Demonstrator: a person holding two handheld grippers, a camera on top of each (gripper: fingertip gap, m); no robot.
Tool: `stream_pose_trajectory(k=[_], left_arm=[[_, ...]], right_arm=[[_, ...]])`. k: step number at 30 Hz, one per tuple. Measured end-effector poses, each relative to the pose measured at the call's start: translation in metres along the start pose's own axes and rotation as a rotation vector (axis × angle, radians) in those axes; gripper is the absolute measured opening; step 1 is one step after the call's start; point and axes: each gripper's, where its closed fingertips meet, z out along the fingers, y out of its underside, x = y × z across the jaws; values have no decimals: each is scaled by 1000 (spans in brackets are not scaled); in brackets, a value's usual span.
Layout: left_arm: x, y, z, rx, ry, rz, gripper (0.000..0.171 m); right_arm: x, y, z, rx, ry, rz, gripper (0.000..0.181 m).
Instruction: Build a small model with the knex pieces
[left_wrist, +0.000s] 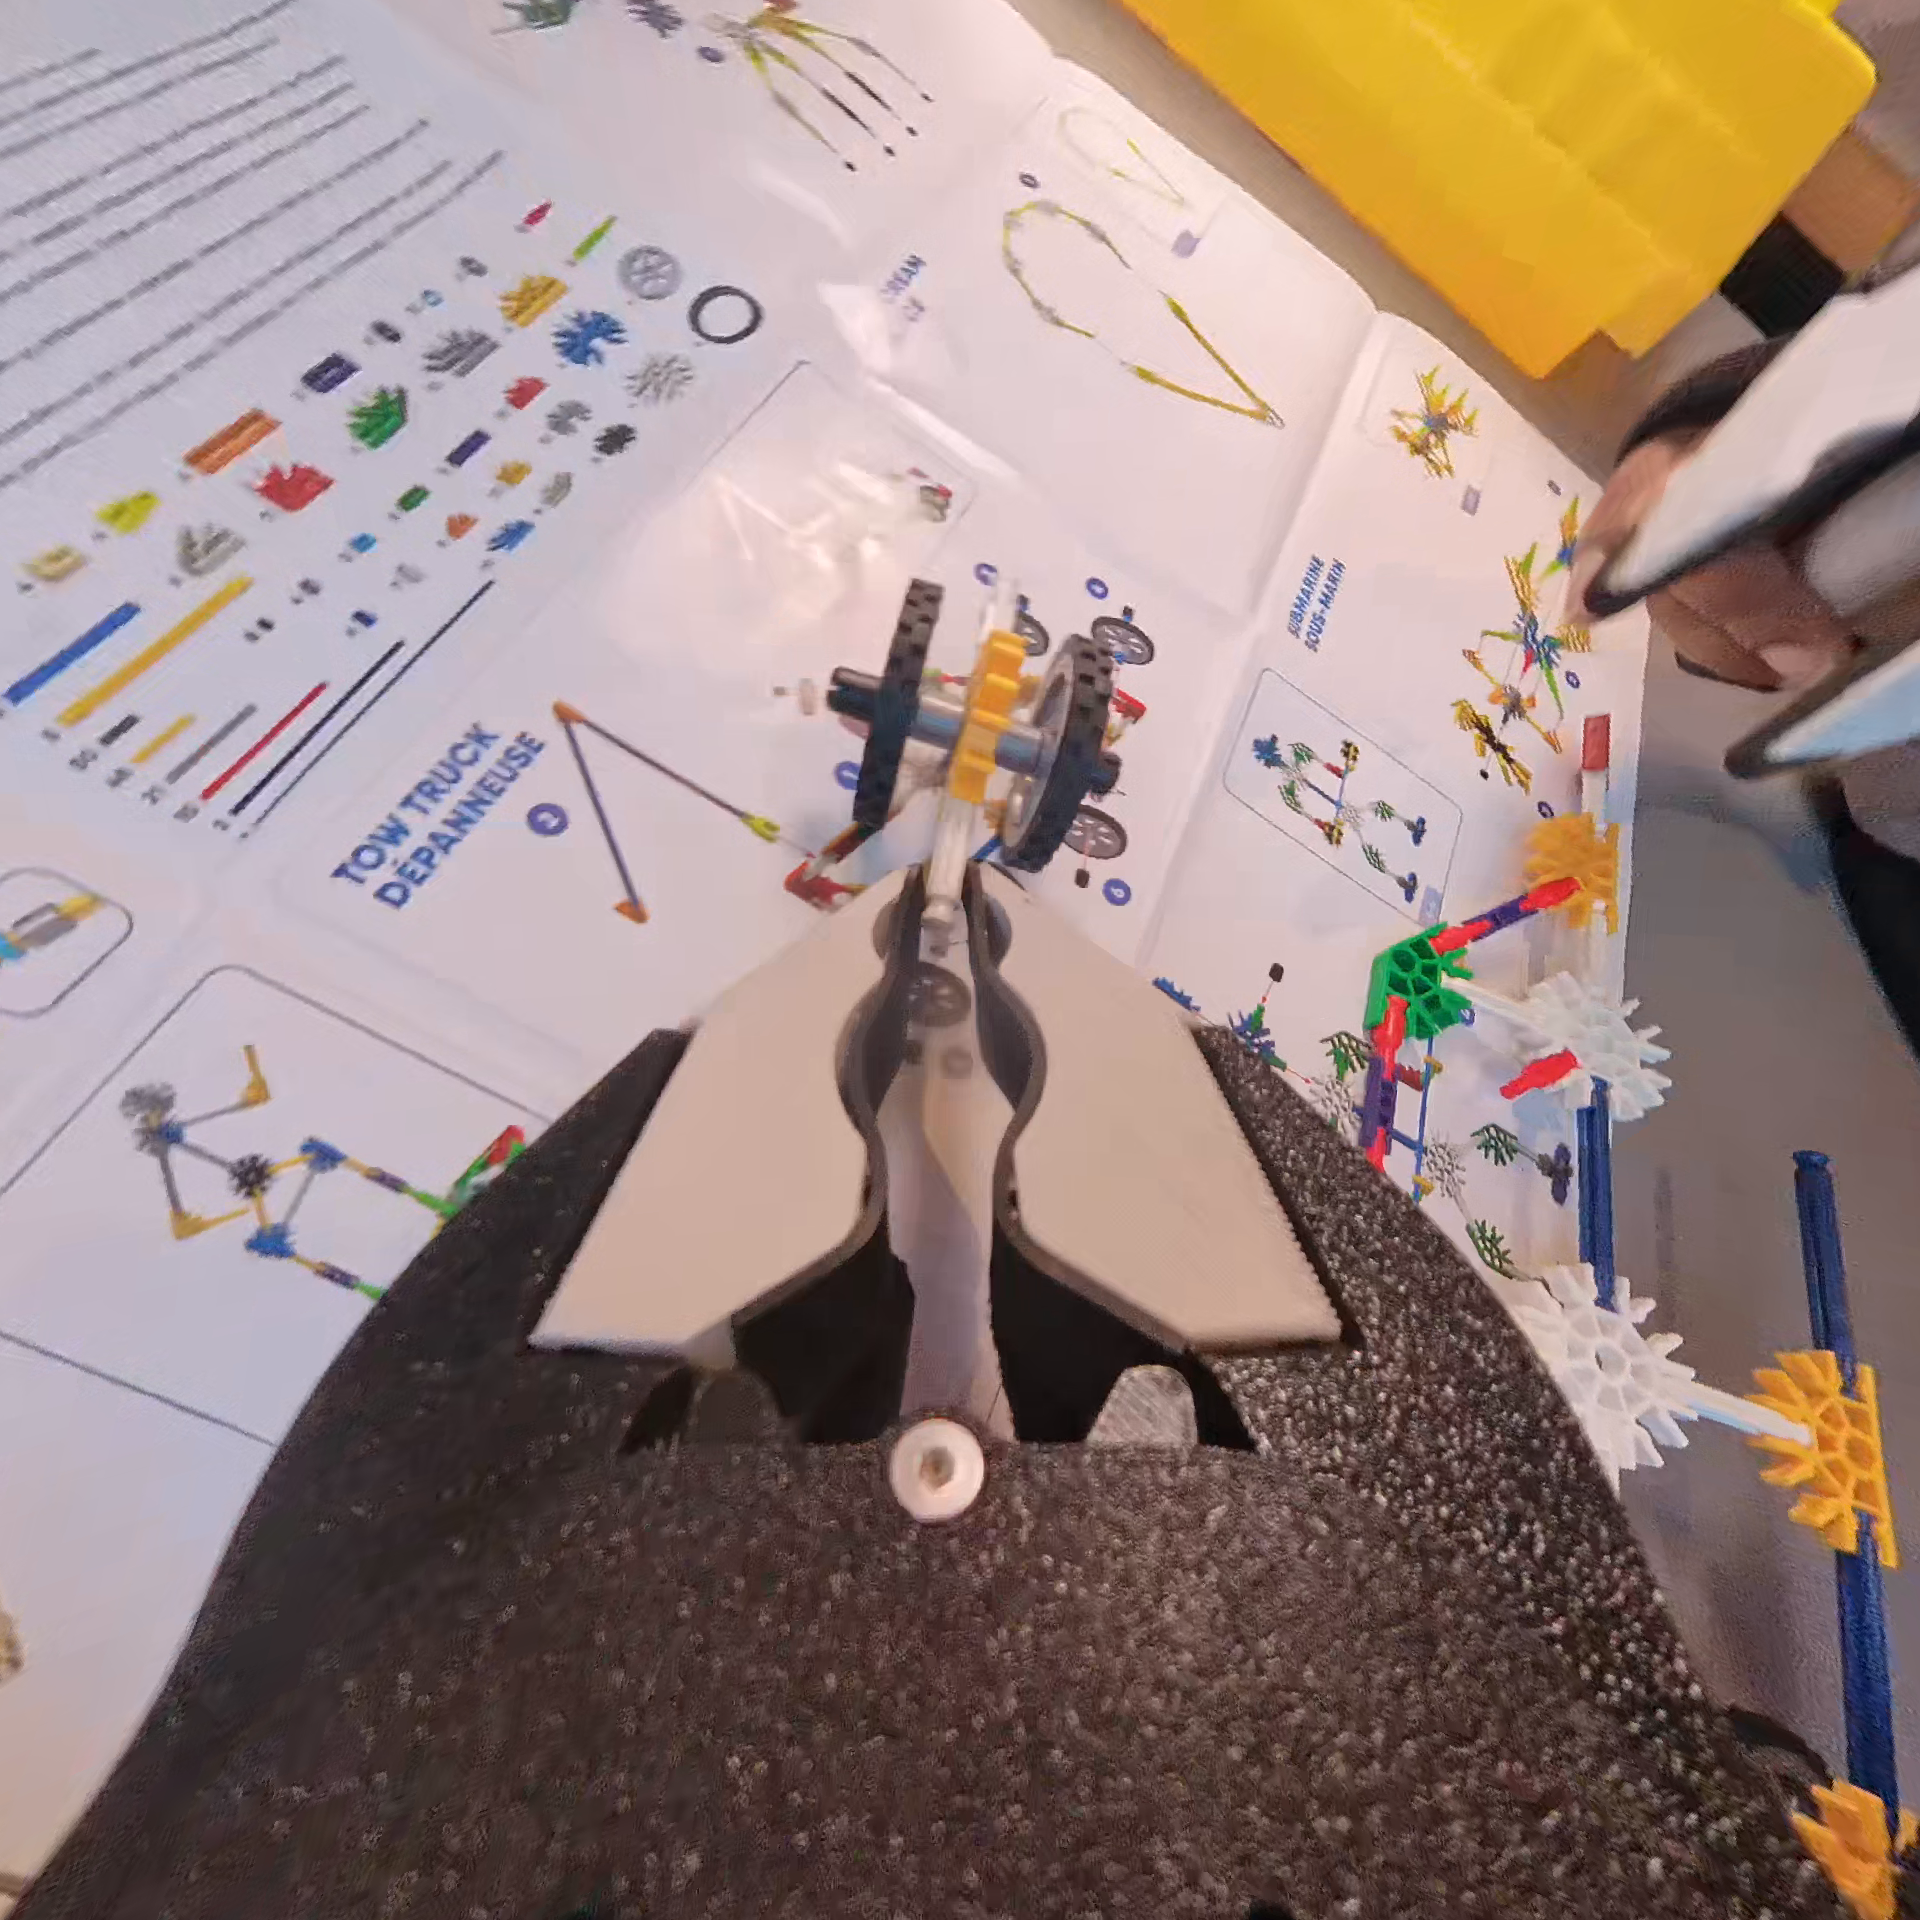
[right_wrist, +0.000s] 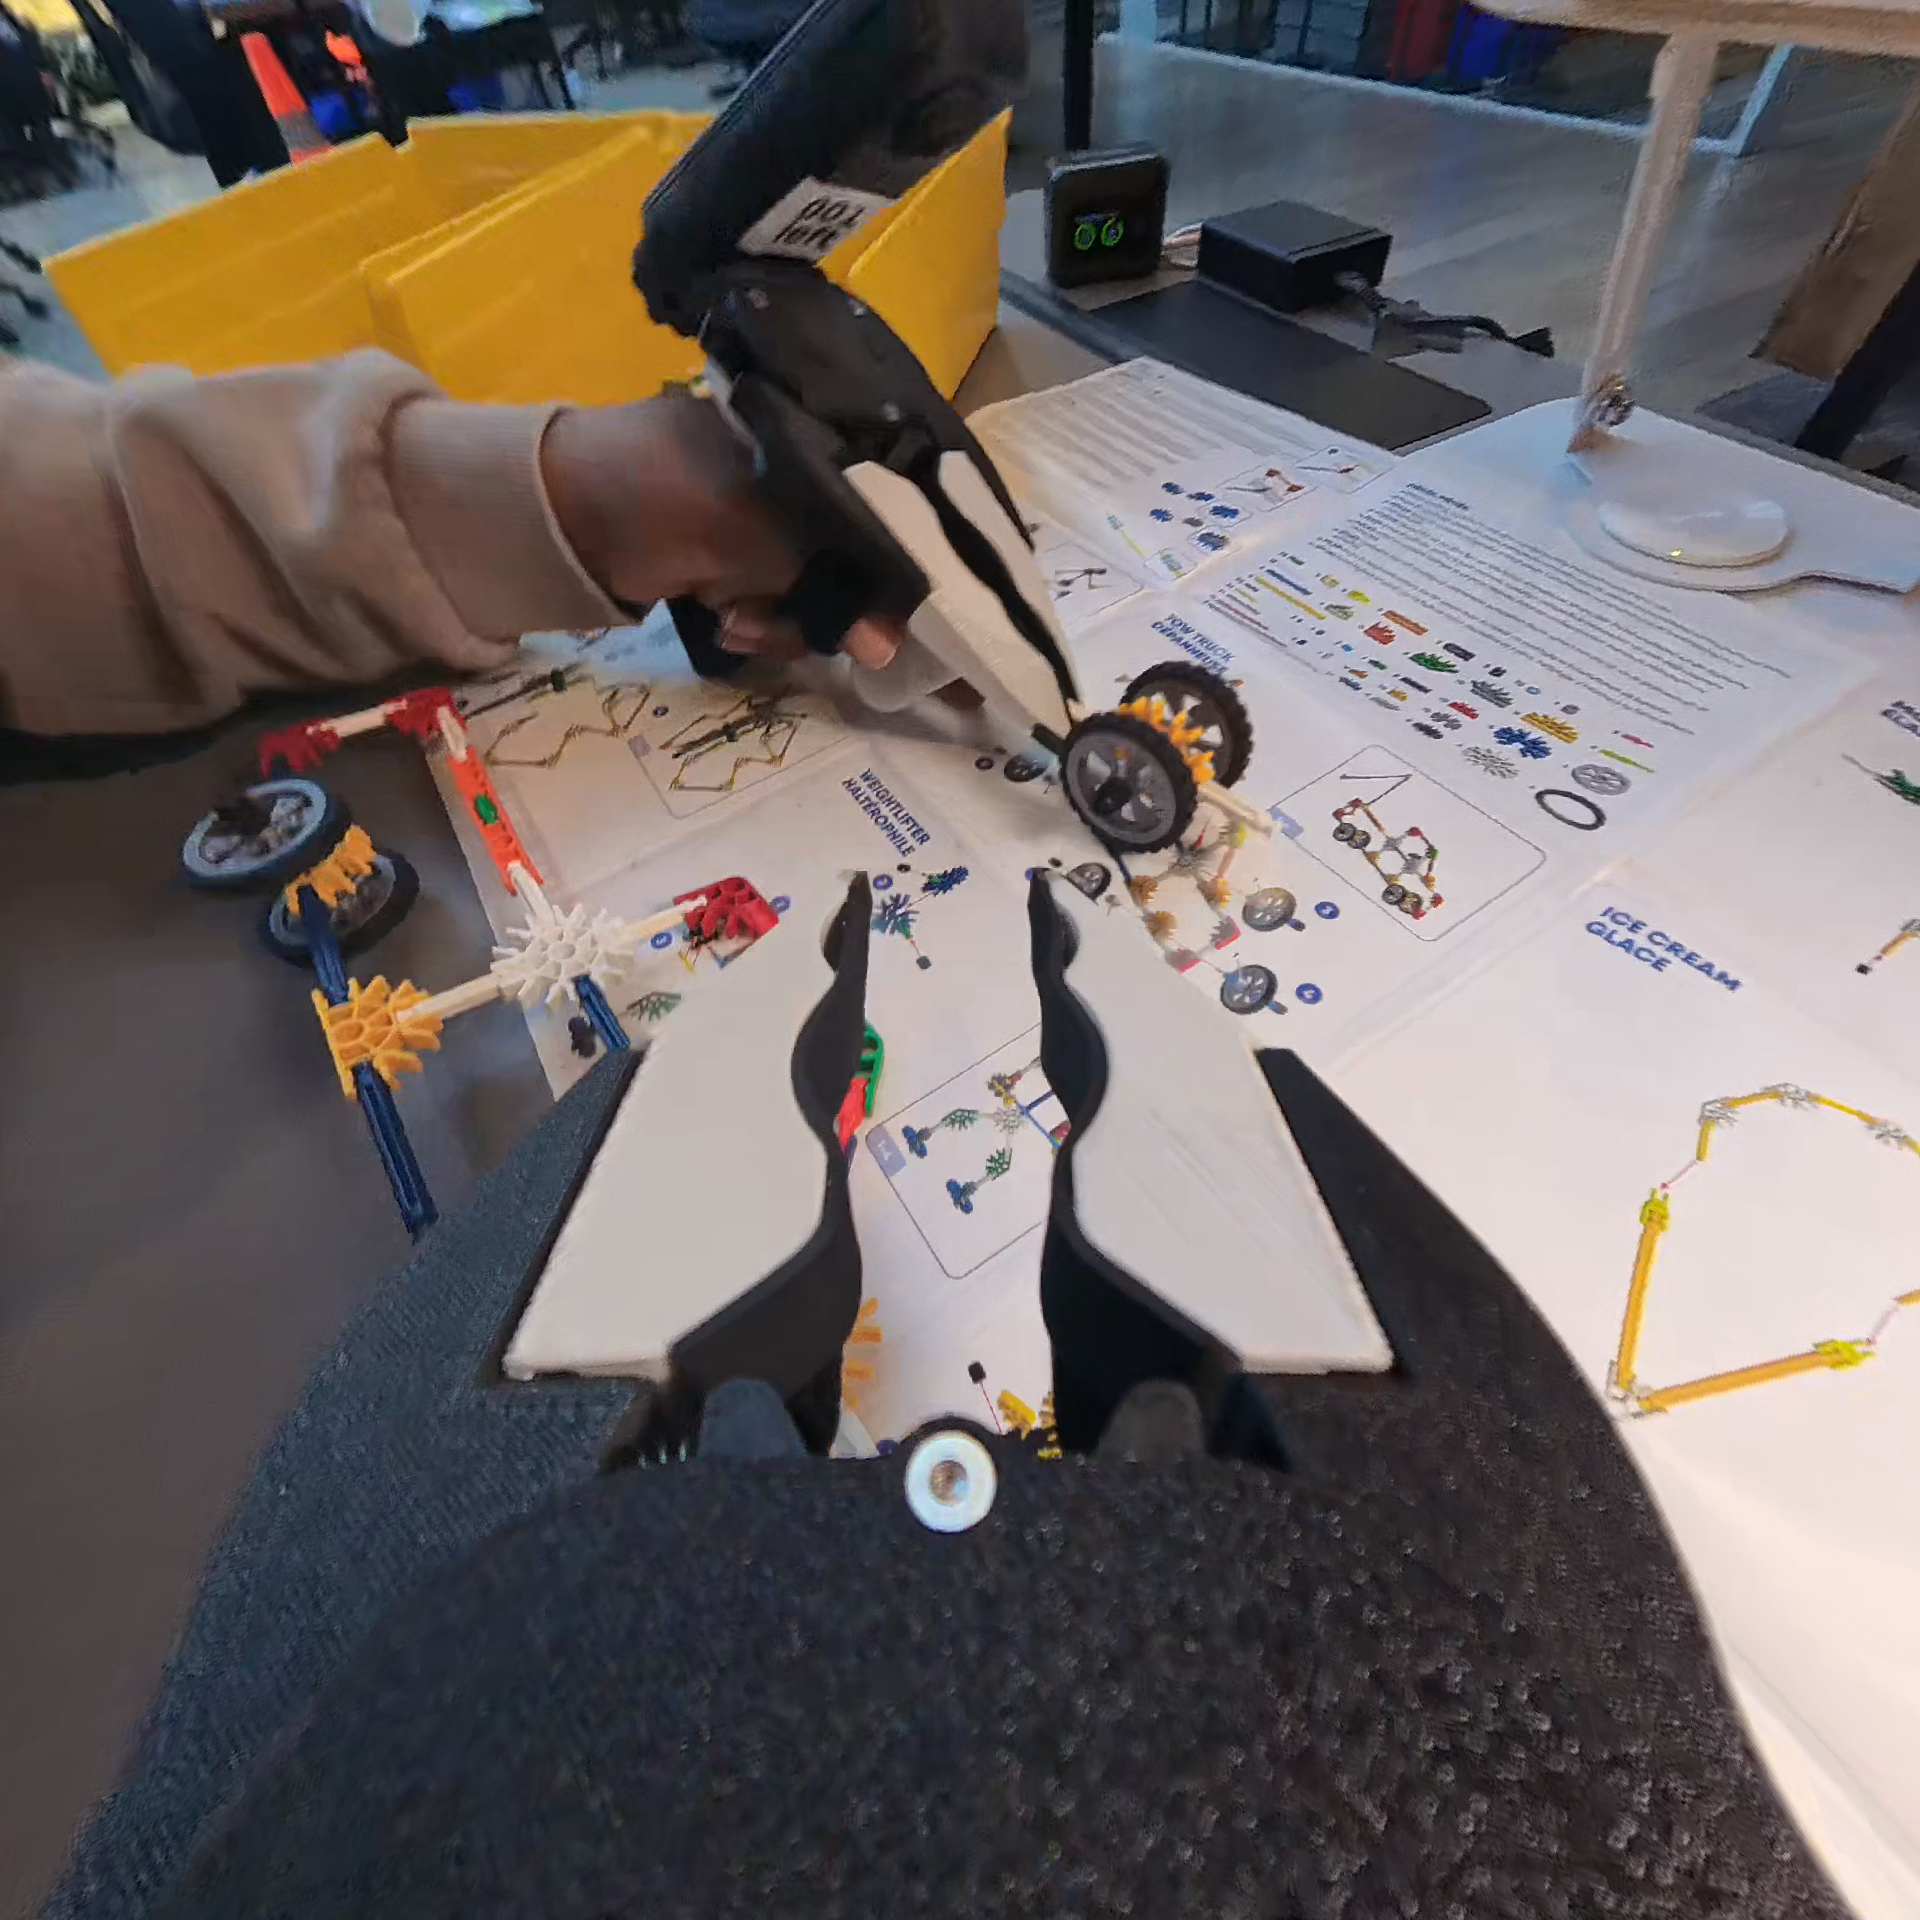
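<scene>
My left gripper (left_wrist: 940, 899) is shut on a short white rod (left_wrist: 951, 842) that sticks out of a wheel set (left_wrist: 977, 727). The set has two black tyres on a grey axle with a yellow toothed connector between them. It is held just above the instruction sheet (left_wrist: 416, 675). The right wrist view shows the same left gripper (right_wrist: 1044, 727) and a hand holding the wheel set (right_wrist: 1138, 774). My right gripper (right_wrist: 948, 888) is open and empty, hovering over the sheet (right_wrist: 1558, 1039) a little short of the wheel set. Its fingers (left_wrist: 1766, 488) show at the left wrist view's right edge.
A rod-and-connector frame (right_wrist: 561, 951) with white, yellow, red and orange parts lies left of the sheet, and a second wheel pair (right_wrist: 296, 862) is on it. The frame also shows in the left wrist view (left_wrist: 1590, 1039). Yellow bins (right_wrist: 468, 239) stand behind. A lamp base (right_wrist: 1694, 530) stands far right. The gap from one gripper's tips to the other's is roughly 12 cm.
</scene>
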Motion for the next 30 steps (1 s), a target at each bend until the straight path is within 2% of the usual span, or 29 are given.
stream_pose_trajectory(k=[1, 3, 6, 10, 12, 15, 17, 19, 21, 23, 24, 26, 28, 30], left_arm=[[-5, 0, -2, 9, -1, -45, 7], [-10, 1, -10, 9, -14, -71, 22], [-14, -6, -35, 32, -97, 2, 33], [22, -10, -71, 79, -51, 123, 32], [51, 7, -80, 38, 34, 170, 32], [88, 46, -85, -45, 146, 221, 32], [109, 72, -89, -108, 228, 249, 32], [116, 90, -90, -157, 243, 299, 32], [123, 96, -93, -173, 265, 338, 31], [139, 93, -101, -153, 332, 382, 31], [148, 94, -105, -149, 373, 409, 31], [160, 101, -110, -178, 425, 434, 39], [169, 112, -110, -220, 451, 452, 53], [173, 127, -107, -283, 455, 485, 62]], right_arm=[[-5, 5, 2, -33, -13, -40, 29], [-9, 14, 5, -90, -12, -101, 29], [-13, 21, 4, -131, -38, -125, 28], [-9, 21, -16, -170, -62, -170, 28], [-8, 20, -29, -179, -71, -209, 28], [-19, 17, -42, -169, -118, -254, 28], [-46, 17, -41, -165, -235, -276, 28], [-86, 20, -34, -181, -377, -314, 28], [-123, 33, -20, -243, -483, -378, 29], [-144, 54, -1, -336, -493, -470, 32], [-146, 64, 8, -382, -469, -520, 31], [-142, 76, 21, -433, -415, -575, 13], [-143, 72, 22, -412, -450, -520, 3], [-137, 64, 20, -385, -451, -457, 3]])
